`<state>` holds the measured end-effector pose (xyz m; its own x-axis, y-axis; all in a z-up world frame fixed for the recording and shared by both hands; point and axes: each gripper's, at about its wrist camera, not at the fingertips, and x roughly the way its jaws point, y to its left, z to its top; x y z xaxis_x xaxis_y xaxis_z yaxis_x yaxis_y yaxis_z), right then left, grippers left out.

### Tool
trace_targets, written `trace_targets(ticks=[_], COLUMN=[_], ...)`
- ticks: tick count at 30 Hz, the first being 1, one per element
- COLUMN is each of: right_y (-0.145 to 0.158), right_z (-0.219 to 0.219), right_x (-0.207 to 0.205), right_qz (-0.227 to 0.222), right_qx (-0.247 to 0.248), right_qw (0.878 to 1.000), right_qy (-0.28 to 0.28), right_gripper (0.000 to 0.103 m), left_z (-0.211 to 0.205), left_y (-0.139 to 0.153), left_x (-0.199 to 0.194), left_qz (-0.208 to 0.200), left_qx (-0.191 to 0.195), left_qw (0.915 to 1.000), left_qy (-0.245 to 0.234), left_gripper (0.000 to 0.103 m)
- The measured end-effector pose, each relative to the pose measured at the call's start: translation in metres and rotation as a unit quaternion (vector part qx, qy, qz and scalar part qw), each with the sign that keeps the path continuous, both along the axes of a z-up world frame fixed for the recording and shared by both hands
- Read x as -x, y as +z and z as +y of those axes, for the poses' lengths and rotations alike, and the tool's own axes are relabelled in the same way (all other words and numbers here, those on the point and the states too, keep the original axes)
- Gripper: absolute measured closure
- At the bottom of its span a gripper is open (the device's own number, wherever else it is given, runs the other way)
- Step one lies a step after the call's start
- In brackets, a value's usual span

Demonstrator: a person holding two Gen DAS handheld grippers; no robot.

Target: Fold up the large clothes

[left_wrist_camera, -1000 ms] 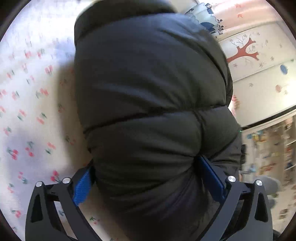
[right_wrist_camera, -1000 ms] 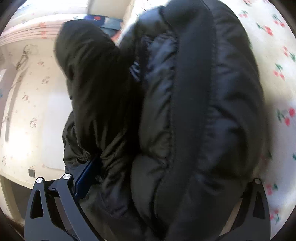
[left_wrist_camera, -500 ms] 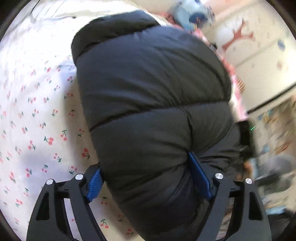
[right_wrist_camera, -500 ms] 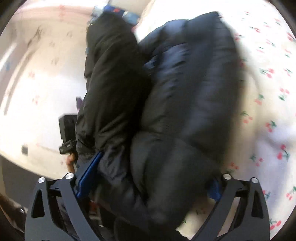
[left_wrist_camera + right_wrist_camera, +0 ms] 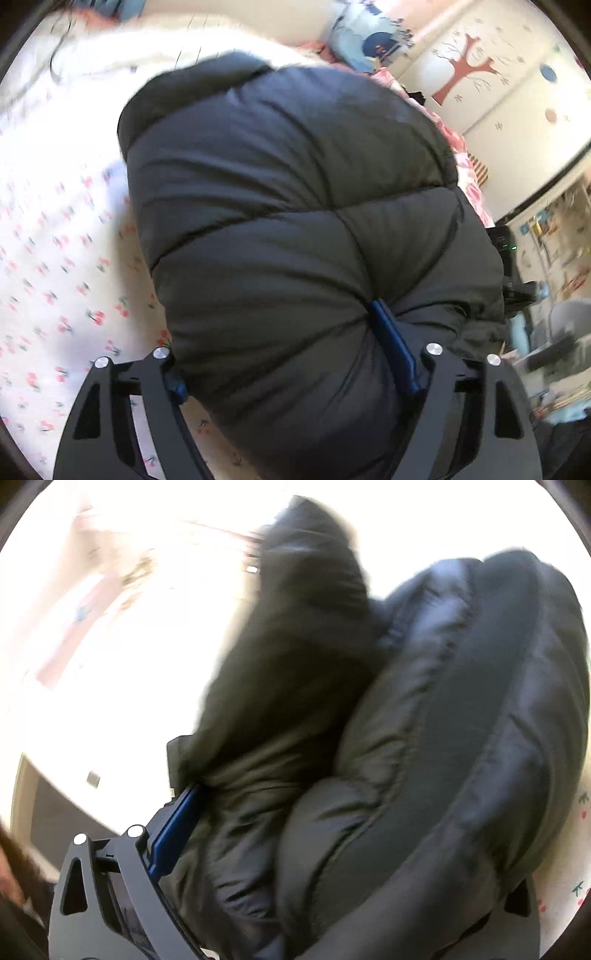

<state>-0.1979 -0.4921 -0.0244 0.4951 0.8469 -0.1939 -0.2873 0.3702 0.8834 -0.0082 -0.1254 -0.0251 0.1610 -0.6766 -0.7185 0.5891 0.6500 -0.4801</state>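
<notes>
Your jacket (image 5: 295, 229) bulges between both sets of fingers, above the bed (image 5: 55, 240) at nine o'clock. The left gripper (image 5: 291, 369) is closing, pads pressed into it; the right gripper (image 5: 332, 849) clamps it too.

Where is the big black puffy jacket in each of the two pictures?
Left wrist view: the jacket fills the middle, bunched between the left gripper, whose jaws are closing on it.
Right wrist view: the jacket fills the middle and right, squeezed in the right gripper.
Shared landmark: the white cherry-print sheet, at the left in the left view, a sliver at the lower right edge in the right view.
</notes>
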Motion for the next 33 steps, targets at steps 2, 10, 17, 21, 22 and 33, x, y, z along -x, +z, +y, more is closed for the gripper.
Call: trace_targets(ticks=[2,10,17,21,22,33], right_y=[0.006,-0.038,0.002,0.044,0.057,0.064], right_z=[-0.003,-0.033,-0.051,-0.052,-0.046,0.068], right_x=[0.007,0.02,0.036,0.055,0.058,0.04], right_qz=[-0.005,0.116,0.085,0.027,0.009,0.027], right_qx=[0.007,-0.006,0.142,0.189,0.205,0.393], right_qw=[1.0,0.993,0.983,0.972,0.968,0.91], right_qy=[0.009,-0.003,-0.081,-0.137,-0.143,-0.13], right_gripper=[0.007,0.006,0.007,0.006,0.006,0.006], left_z=[0.005,0.051,0.074,0.081,0.074,0.027], left_y=[0.004,-0.052,-0.042,-0.002,0.004,0.023], left_x=[0.006,-0.024,-0.022,-0.001,0.005,0.059], left_qz=[-0.001,0.12,0.071,-0.059,-0.085,-0.26], left_qx=[-0.002,0.047,0.054,-0.022,-0.053,-0.252], left_qw=[1.0,0.9917,0.9957,0.996,0.9923,0.9256], left_qy=[-0.005,0.002,0.024,0.063,0.073,0.111], left_gripper=[0.026,0.013,0.01,0.01,0.01,0.01])
